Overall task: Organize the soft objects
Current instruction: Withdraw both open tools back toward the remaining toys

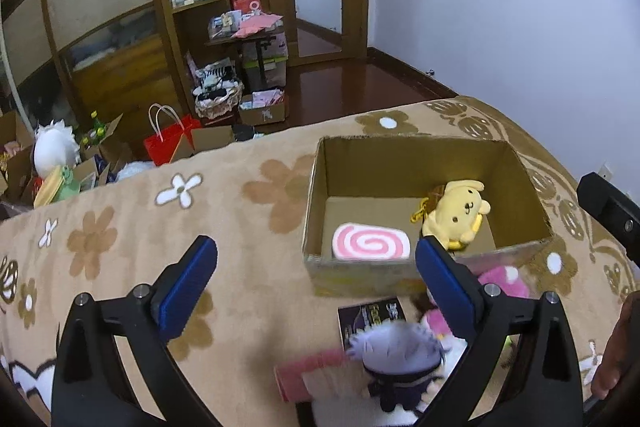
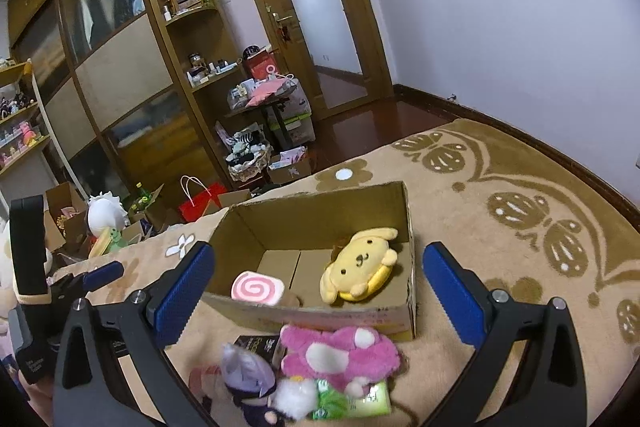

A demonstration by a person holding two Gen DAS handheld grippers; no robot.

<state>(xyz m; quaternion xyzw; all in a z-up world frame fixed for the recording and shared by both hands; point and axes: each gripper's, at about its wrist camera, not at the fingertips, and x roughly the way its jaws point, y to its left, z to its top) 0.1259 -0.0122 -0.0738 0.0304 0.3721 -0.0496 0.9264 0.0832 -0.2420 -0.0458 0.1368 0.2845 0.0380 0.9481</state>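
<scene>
An open cardboard box [image 1: 424, 279] [image 2: 352, 315] sits on a tan flowered blanket. Inside lie a pink swirl cushion [image 1: 370, 242] [image 2: 257, 287] and a yellow dog plush [image 1: 458, 213] [image 2: 360, 265]. In front of the box lies a pile: a pink plush with white spots [image 2: 340, 351] [image 1: 504, 281], a small doll with pale purple hair [image 1: 396, 367] [image 2: 250, 379], a black card [image 1: 370, 315] and a green packet [image 2: 352, 401]. My left gripper [image 1: 316, 287] is open and empty above the doll. My right gripper [image 2: 318, 297] is open and empty above the pile.
The blanket's far edge [image 1: 240, 143] drops to a cluttered floor with a red bag [image 1: 170, 141], boxes and a white plush [image 1: 54, 145]. Wooden cabinets and shelves [image 2: 120, 67] stand behind. The left gripper also shows at the left edge of the right wrist view [image 2: 104, 275].
</scene>
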